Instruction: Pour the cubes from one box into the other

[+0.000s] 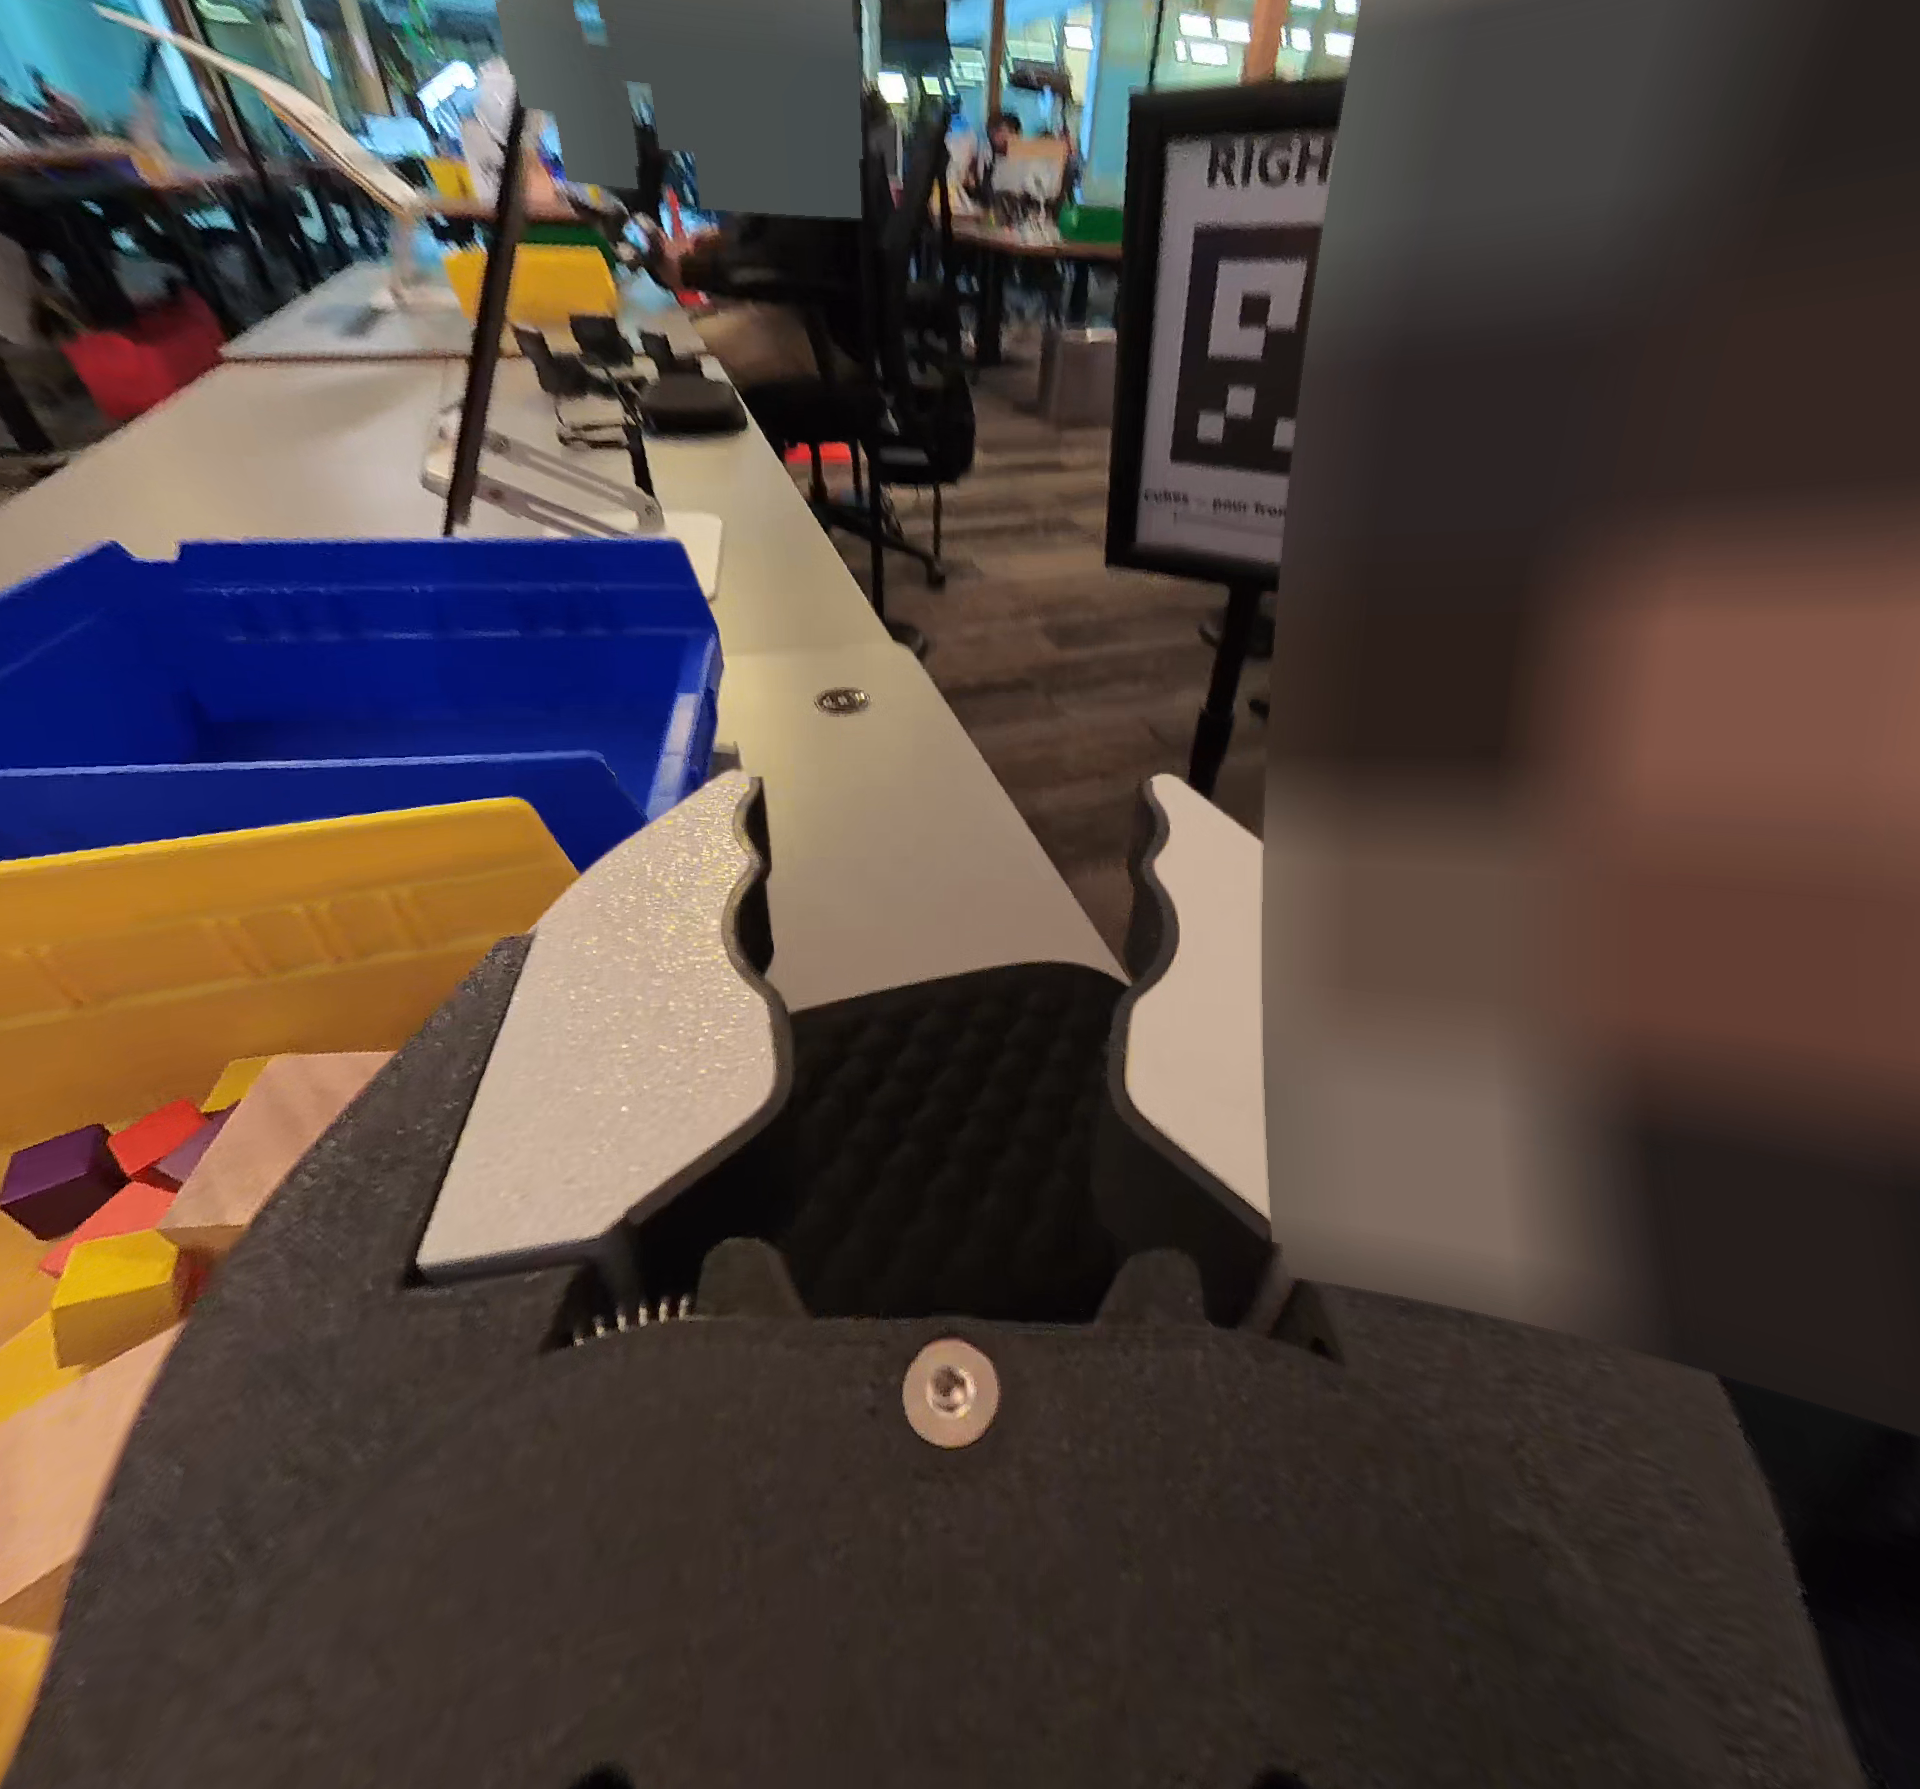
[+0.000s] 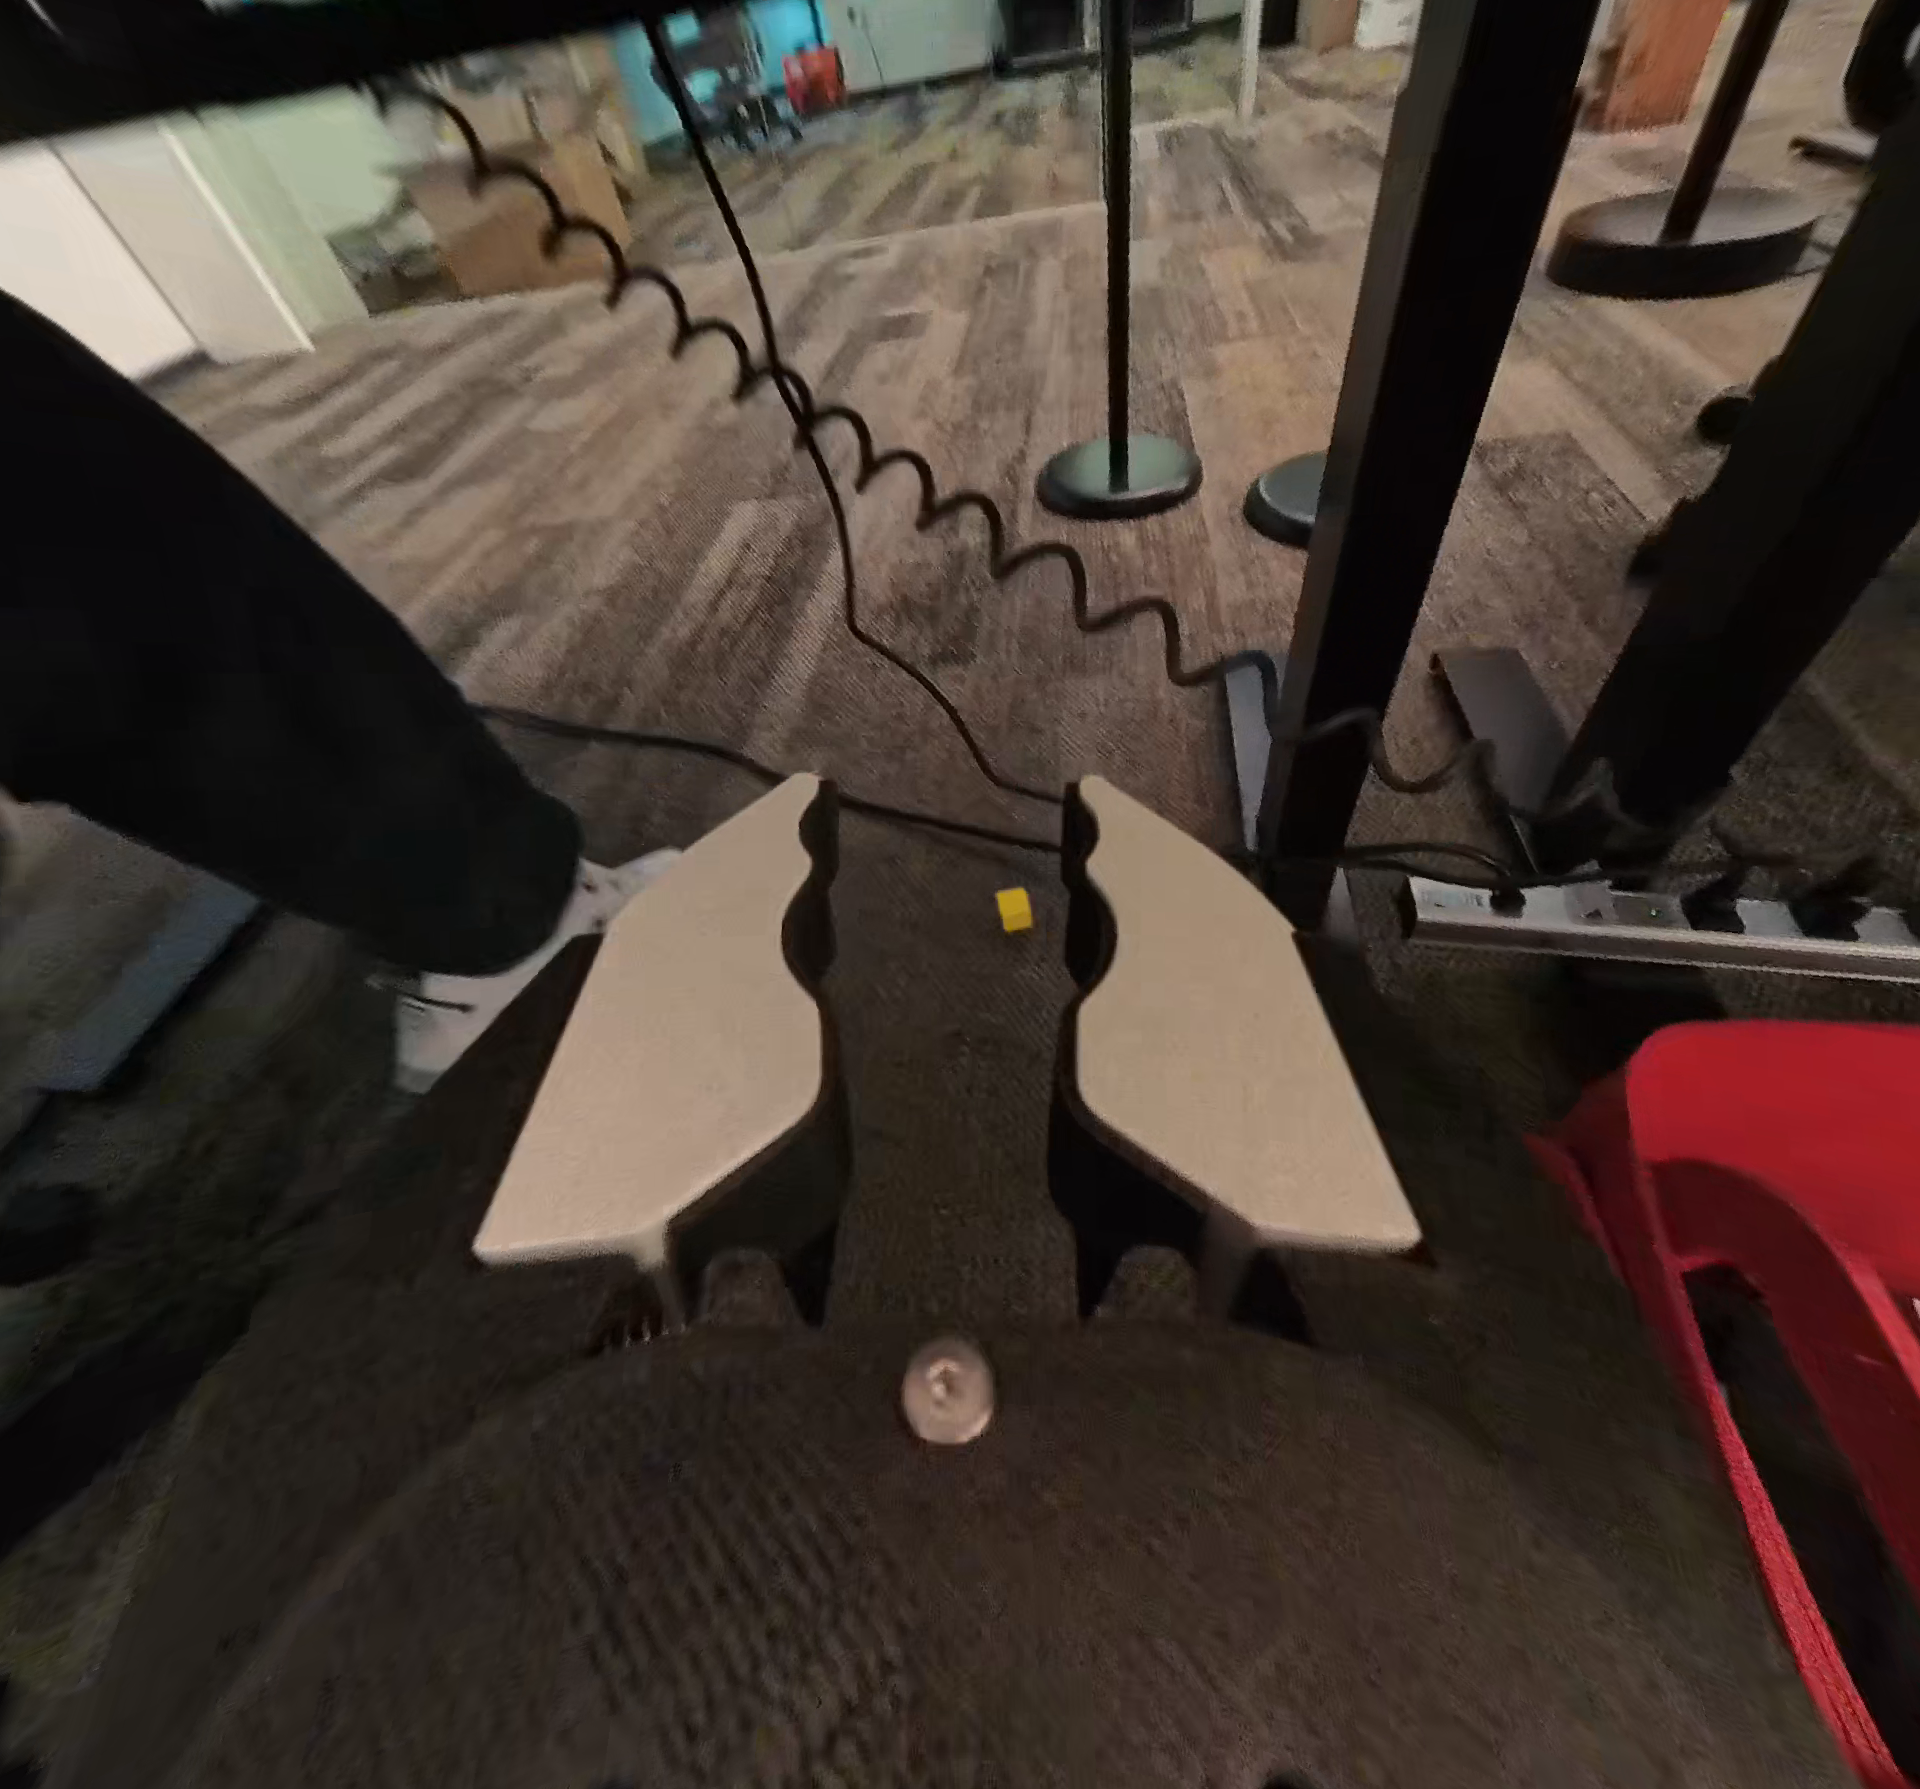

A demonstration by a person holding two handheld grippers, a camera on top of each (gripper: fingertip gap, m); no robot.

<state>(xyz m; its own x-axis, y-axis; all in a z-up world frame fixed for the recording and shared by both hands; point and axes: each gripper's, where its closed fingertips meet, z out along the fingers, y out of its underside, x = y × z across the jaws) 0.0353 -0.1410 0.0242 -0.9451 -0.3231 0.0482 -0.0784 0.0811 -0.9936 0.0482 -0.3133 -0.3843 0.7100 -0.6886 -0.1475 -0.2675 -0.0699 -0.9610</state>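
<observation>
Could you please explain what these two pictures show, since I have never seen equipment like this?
A person holds one hand-held gripper in each hand, and each carries a camera looking along its jaws. The left gripper is above a grey table; its jaws are open and hold nothing. Beside it stand a yellow box with coloured cubes in it and, behind that, a blue box whose visible part looks empty. The right gripper points down at the carpet under the table, jaws open, with a small yellow cube lying between them, probably dropped. Cables and a red box are nearby.
</observation>
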